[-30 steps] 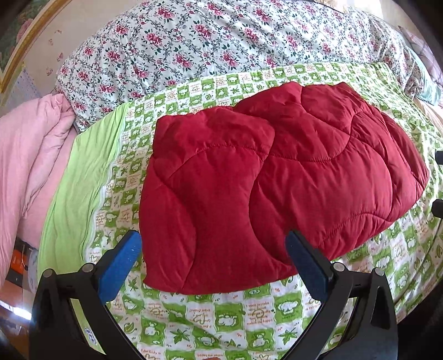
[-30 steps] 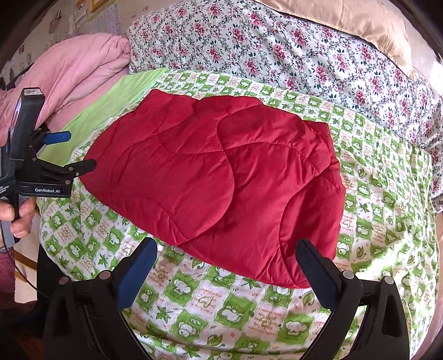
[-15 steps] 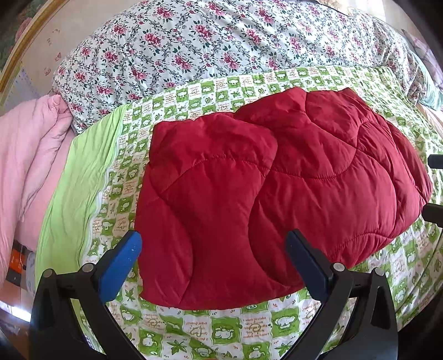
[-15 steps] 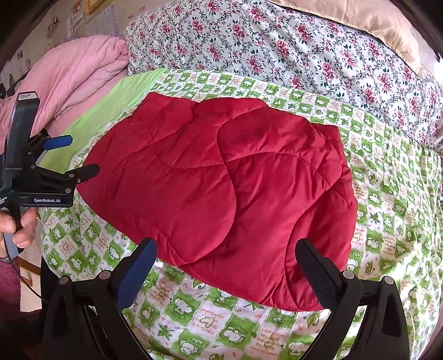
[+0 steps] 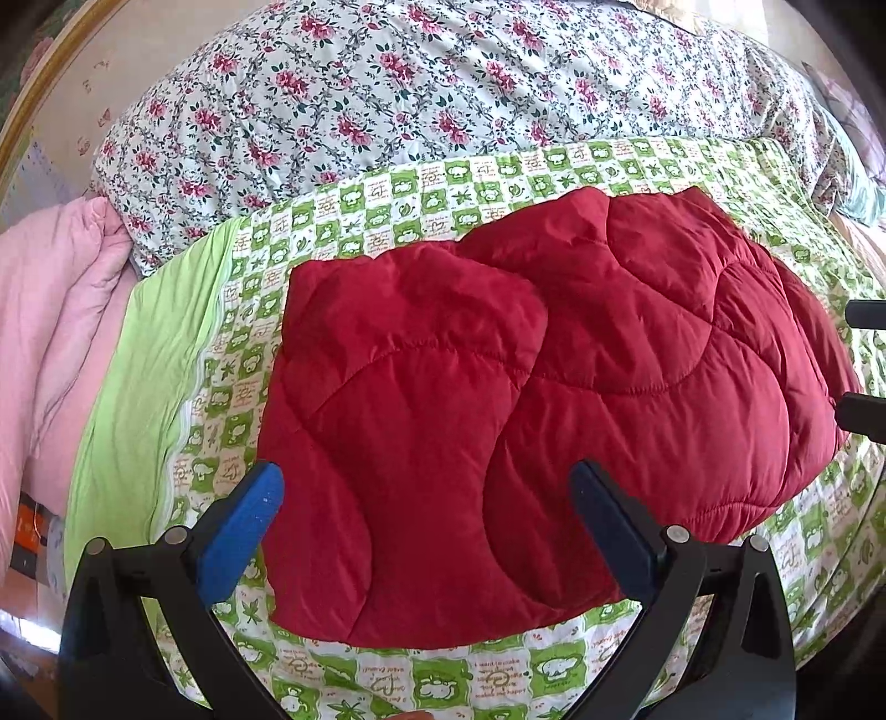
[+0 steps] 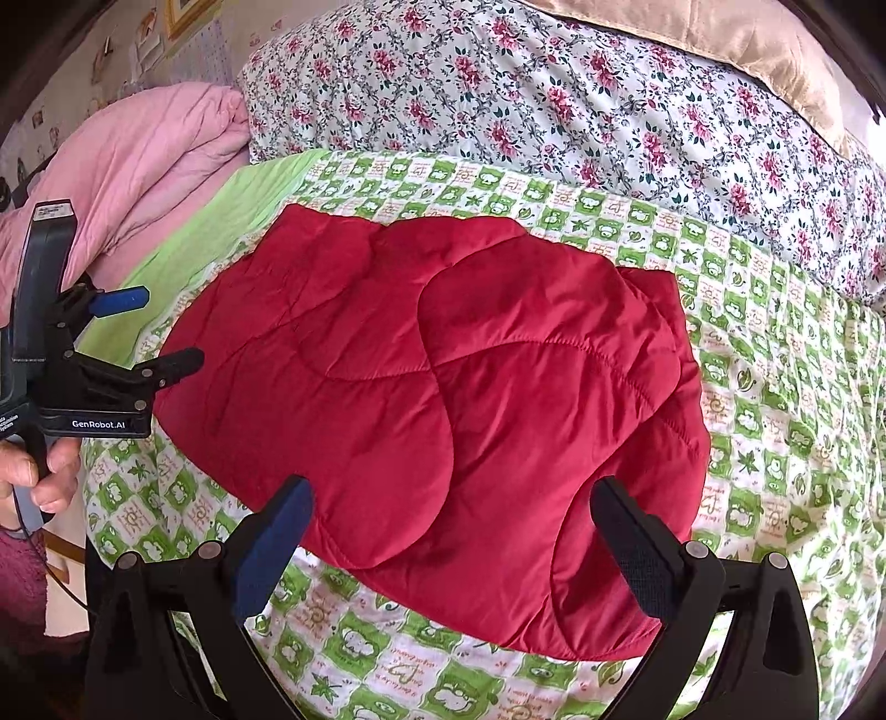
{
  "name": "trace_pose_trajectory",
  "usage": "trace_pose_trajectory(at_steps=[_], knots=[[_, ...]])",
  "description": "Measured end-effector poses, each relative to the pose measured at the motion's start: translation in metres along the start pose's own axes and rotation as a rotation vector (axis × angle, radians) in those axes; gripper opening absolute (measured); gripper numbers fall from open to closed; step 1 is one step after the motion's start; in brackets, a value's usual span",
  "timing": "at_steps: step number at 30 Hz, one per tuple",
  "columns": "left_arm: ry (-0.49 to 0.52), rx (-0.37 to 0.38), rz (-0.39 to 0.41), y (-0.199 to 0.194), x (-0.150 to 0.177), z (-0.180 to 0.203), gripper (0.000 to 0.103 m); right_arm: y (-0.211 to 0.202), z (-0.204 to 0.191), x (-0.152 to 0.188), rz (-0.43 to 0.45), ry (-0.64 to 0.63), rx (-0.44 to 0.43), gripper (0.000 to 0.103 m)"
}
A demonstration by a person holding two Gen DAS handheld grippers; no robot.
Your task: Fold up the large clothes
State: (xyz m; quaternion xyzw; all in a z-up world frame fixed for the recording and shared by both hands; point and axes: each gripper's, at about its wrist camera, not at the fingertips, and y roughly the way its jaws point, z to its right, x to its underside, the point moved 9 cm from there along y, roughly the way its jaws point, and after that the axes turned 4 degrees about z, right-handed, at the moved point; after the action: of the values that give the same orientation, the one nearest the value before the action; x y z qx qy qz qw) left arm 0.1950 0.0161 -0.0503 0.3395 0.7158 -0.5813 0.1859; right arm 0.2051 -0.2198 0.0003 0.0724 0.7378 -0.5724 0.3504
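Note:
A red quilted garment (image 5: 526, 399) lies folded into a thick pad on the green-and-white checked sheet (image 5: 421, 194); the right wrist view shows the same red garment (image 6: 443, 410) and checked sheet (image 6: 775, 421). My left gripper (image 5: 426, 498) hovers open over the garment's near left part, nothing between its fingers. My right gripper (image 6: 448, 515) hangs open above the garment's near edge, also empty. The left gripper (image 6: 160, 327) appears from the side at the garment's left edge, held by a hand (image 6: 44, 471).
A floral duvet (image 5: 443, 94) is piled along the back of the bed. A pink blanket (image 5: 50, 332) and a plain lime-green cloth (image 5: 144, 387) lie to the left. A beige pillow (image 6: 747, 39) sits at the back right.
Both grippers have moved in closer over the red garment, which now fills more of each view. Both stay open and the garment lies unmoved.

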Motion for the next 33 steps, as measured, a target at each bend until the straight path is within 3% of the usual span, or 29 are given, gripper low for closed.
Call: trace_pose_trajectory(at_steps=[33], knots=[[0.027,0.008,0.038,-0.013,-0.005,0.008,0.103,-0.004,-0.007,0.000,0.001,-0.025,-0.010,0.101]])
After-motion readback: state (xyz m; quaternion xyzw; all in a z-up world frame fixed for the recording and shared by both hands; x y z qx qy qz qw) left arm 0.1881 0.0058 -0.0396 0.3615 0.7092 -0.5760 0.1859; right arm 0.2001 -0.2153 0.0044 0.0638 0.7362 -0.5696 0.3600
